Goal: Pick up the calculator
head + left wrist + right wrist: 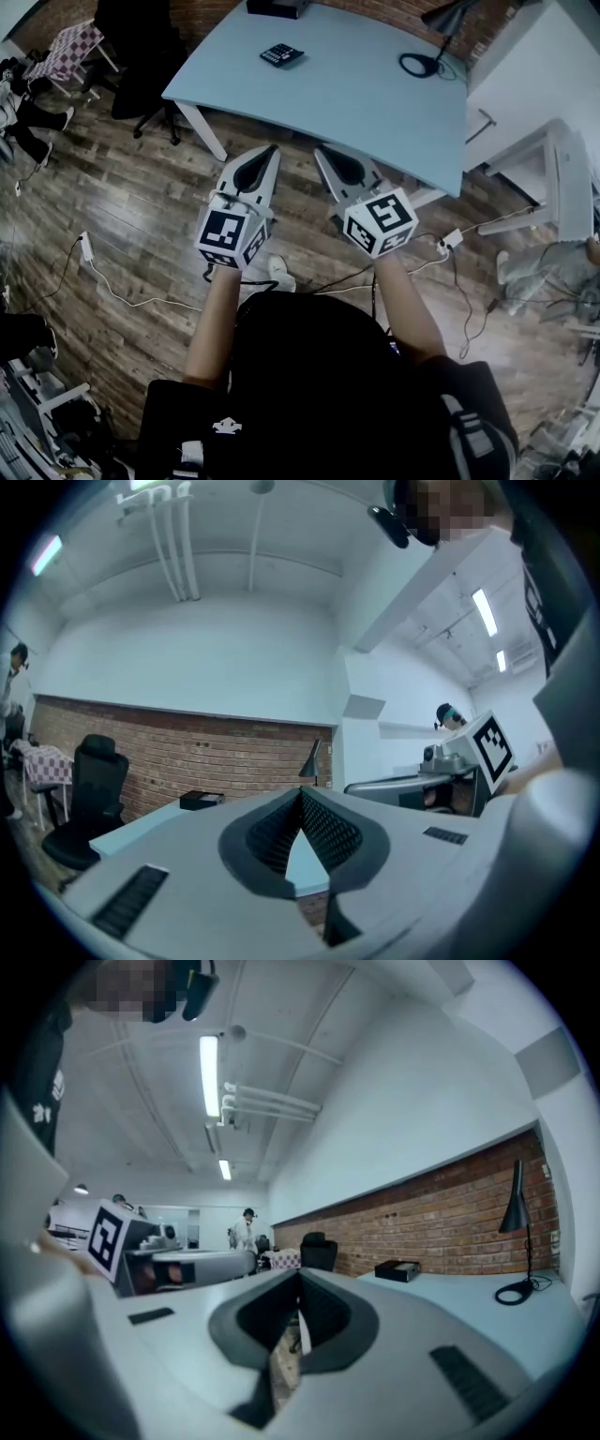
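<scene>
The small flat black calculator (281, 54) lies on its back on the far left part of the pale blue counter (356, 112). Bare surface lies all round it, so either side looks free for a grasp. A black desk lamp (433, 42) with a ring base stands well apart to its right, and a black box (277, 7) sits at the far edge behind it.

Short of the near edge, over the wood-plank floor (141, 216), the left gripper (270, 152) and the right gripper (320, 152) are held level and side by side, pointing at the counter. Each has its jaws closed tip to tip on nothing, likely just a carrying posture. One pair will have to part before reaching the calculator.
</scene>
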The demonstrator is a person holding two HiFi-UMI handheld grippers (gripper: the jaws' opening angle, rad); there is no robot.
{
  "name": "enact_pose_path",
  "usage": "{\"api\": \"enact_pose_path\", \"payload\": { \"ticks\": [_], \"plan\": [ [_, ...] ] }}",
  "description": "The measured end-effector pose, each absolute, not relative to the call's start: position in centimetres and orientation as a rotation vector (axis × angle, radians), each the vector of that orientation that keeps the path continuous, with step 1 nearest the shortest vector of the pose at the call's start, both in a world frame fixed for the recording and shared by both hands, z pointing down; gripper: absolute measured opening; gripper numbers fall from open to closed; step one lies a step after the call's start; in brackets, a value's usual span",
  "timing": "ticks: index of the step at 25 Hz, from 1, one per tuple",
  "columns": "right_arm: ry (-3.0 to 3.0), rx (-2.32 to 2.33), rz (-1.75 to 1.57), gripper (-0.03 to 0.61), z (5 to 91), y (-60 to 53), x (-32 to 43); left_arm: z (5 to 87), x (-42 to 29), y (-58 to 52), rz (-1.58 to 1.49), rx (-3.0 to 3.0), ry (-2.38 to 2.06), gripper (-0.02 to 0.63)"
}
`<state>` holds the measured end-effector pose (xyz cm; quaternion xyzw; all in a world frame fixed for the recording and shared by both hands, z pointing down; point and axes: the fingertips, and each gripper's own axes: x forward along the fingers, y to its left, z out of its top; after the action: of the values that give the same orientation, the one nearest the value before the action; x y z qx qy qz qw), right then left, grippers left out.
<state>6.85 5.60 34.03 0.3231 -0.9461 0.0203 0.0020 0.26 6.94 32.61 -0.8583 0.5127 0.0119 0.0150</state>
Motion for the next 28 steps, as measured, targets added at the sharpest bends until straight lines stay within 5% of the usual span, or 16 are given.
{"api": "enact_pose_path", "payload": {
  "ticks": [28],
  "plan": [
    [-2.852,1.166,0.077,0.005,34.8,-4.0,-0.4,35.2,-7.6,-2.7,0.076,-2.806,1.513,0.008]
  ]
}}
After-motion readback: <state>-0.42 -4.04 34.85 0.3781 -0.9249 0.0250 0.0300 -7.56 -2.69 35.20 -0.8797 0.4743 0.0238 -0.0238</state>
